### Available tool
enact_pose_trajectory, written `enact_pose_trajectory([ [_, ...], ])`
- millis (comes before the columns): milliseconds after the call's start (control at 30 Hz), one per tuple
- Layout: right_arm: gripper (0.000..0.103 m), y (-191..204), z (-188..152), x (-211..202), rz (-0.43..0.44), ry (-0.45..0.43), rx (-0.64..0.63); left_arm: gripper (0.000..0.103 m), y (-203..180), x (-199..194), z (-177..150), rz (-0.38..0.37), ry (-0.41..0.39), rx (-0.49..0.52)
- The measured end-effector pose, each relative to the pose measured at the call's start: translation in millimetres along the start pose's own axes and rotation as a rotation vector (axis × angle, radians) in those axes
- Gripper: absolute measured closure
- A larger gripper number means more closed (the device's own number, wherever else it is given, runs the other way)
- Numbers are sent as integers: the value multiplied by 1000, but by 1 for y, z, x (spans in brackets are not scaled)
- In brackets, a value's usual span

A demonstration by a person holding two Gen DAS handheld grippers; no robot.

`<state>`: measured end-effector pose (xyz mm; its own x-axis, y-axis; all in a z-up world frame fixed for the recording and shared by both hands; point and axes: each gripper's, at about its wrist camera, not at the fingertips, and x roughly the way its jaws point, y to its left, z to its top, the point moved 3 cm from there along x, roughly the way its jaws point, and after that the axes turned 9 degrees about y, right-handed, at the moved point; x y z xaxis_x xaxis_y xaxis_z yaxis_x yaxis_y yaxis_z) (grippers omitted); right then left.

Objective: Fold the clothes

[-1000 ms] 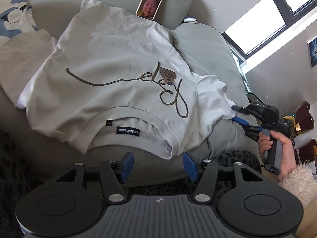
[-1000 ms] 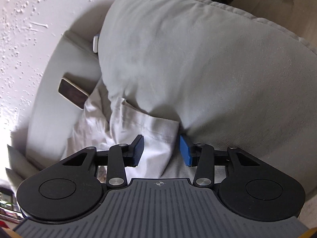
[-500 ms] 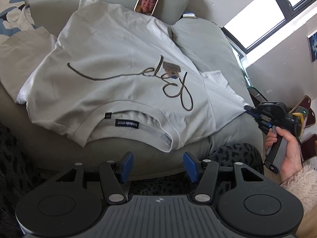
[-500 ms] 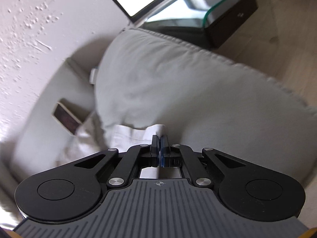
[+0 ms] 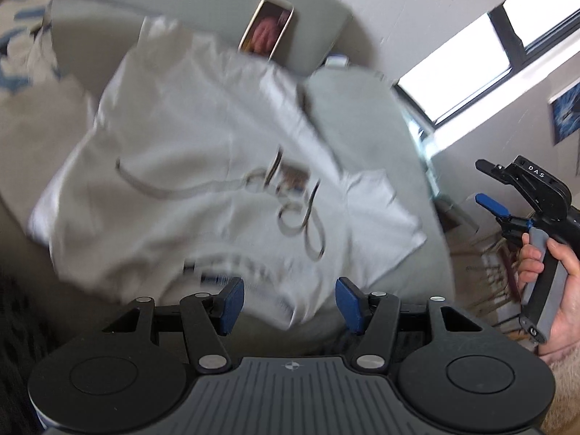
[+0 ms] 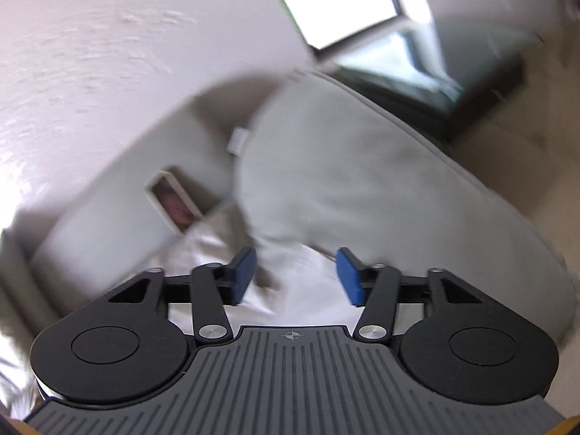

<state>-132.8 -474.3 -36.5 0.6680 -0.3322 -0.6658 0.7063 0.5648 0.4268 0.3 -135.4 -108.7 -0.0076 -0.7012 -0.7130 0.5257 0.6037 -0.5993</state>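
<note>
Fingers of the right gripper (image 6: 296, 275) stood apart with nothing between them, having just been opening, and only the pale sleeve edge of the T-shirt (image 5: 203, 181) lay blurred beyond them at the lower middle of its own view. From the left wrist view, that gripper hung at the right edge, clear of the cloth, its handle in the person's hand (image 5: 558, 290). The left gripper (image 5: 289, 301) also had its fingers apart and empty, hovering over the collar at the lower centre. One T-shirt lay spread flat on the grey sofa (image 5: 373, 119), filling the middle of the frame, its sleeve laid out toward the right. Folding appeared not yet begun: no crease or doubled layer showed. One phone (image 5: 267, 27) leaned at the upper centre; one patterned cloth (image 5: 25, 47) sat at the upper left.
</note>
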Motion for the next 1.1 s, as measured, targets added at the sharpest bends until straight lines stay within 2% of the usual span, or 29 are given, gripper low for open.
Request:
enact_pose_trajectory([
  [67, 40, 29, 10, -11, 29, -20, -67, 48, -4, -13, 15, -9, -46, 0],
  [233, 40, 88, 36, -12, 131, 21, -156, 48, -19, -49, 59, -67, -196, 50],
  [300, 33, 108, 43, -13, 146, 12, -210, 42, -23, -53, 80, -77, -249, 67],
  [333, 23, 118, 46, -12, 146, 9, -241, 41, -23, -51, 91, -74, -273, 74],
  [367, 18, 126, 49, -5, 138, 10, -268, 38, -21, -43, 102, -62, -294, 79],
  [433, 18, 141, 53, 13, 117, 18, -313, 38, -8, -16, 124, -26, -329, 68],
  [500, 18, 153, 55, 45, 83, 62, -323, 39, 9, 24, 143, 20, -334, 44],
  [533, 19, 157, 55, 66, 74, 100, -313, 39, 17, 44, 151, 45, -315, 35],
  [600, 28, 157, 55, 113, 71, 181, -283, 41, 32, 86, 163, 97, -236, 22],
  [667, 51, 152, 54, 163, 55, 253, -256, 41, 46, 117, 169, 108, -173, 13],
  [700, 54, 148, 54, 188, 33, 282, -248, 41, 53, 129, 170, 101, -150, 9],
  [767, 55, 142, 54, 235, 0, 313, -227, 42, 68, 146, 168, 72, -112, -4],
  [900, 55, 133, 67, 320, 11, 353, -146, 42, 93, 164, 162, 63, -4, -29],
  [1000, 54, 128, 73, 373, 11, 399, -74, 42, 102, 163, 162, 33, 30, -42],
  [1100, 55, 126, 77, 409, -31, 390, -55, 42, 105, 164, 160, 2, 56, -46],
])
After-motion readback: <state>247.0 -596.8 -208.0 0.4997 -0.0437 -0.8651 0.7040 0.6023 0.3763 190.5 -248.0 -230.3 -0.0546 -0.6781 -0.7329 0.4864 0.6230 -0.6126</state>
